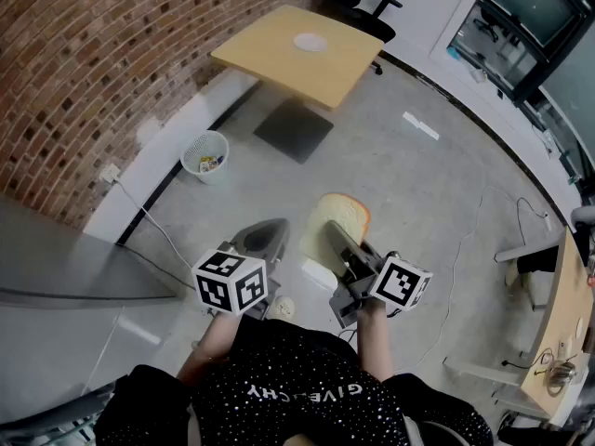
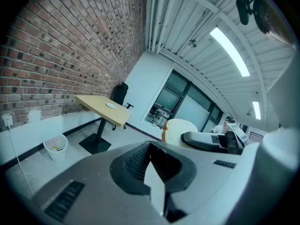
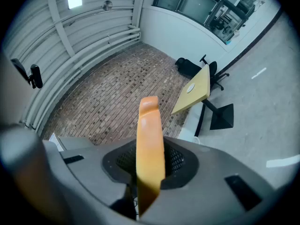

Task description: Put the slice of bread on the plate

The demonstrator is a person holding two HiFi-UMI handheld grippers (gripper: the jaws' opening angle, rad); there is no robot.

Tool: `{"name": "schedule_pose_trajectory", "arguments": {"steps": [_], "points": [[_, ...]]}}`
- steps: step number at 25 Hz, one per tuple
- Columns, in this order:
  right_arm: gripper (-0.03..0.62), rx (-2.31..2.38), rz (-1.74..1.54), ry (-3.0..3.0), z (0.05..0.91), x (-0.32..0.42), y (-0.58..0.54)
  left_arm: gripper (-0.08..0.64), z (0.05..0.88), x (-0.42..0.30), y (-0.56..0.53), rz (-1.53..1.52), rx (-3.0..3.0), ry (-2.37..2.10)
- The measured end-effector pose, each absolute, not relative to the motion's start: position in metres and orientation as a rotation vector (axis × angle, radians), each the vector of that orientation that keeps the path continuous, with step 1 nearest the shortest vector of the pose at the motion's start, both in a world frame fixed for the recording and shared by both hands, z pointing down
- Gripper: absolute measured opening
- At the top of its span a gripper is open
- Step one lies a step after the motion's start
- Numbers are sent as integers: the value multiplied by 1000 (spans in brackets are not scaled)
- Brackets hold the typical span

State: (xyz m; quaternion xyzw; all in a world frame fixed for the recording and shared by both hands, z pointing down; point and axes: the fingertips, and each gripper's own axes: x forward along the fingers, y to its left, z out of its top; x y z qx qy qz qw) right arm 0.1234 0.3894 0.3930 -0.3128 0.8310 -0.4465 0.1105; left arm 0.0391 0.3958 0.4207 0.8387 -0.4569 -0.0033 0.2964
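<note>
A slice of bread point(image 1: 342, 219) with a tan crust stands on edge between the jaws of my right gripper point(image 1: 337, 242), which is shut on it at waist height over the floor. In the right gripper view the bread point(image 3: 150, 139) rises straight up from the jaws. My left gripper point(image 1: 263, 236) is beside it on the left, shut and holding nothing; in its own view the bread point(image 2: 178, 131) shows to the right. A white plate point(image 1: 310, 42) lies on a yellow square table point(image 1: 270, 59) several steps ahead, also visible as a small plate point(image 3: 190, 88) by the brick wall.
A white mesh wastebasket point(image 1: 204, 155) stands by the brick wall point(image 1: 112, 54) left of the table. A black office chair point(image 1: 361, 3) sits behind the table. A grey counter point(image 1: 56, 258) is at my left, and a wooden desk point(image 1: 567, 314) with cables at my right.
</note>
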Motion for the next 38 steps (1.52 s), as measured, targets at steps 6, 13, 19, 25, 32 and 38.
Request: {"name": "schedule_pose_trajectory", "arguments": {"steps": [6,13,19,25,32,38], "points": [[95,-904,-1349,2429,396,123,377,11,427,37,385,4,2197,-1239],[95,-928,-1353,2412,397,133,350,11,430,42,353,20,2197,-1217],[95,-957,-1350,2381,397,140,306,11,428,47,310,35,2211,-1194],[95,-957,-1367,2387,394,130,248,11,418,40,246,5,2215,-1185],[95,-971,-1350,2384,381,120,166,11,408,30,164,8,2221,-1154],[95,-999,-1343,2372,373,110,102,11,397,18,96,12,2236,-1138]]}}
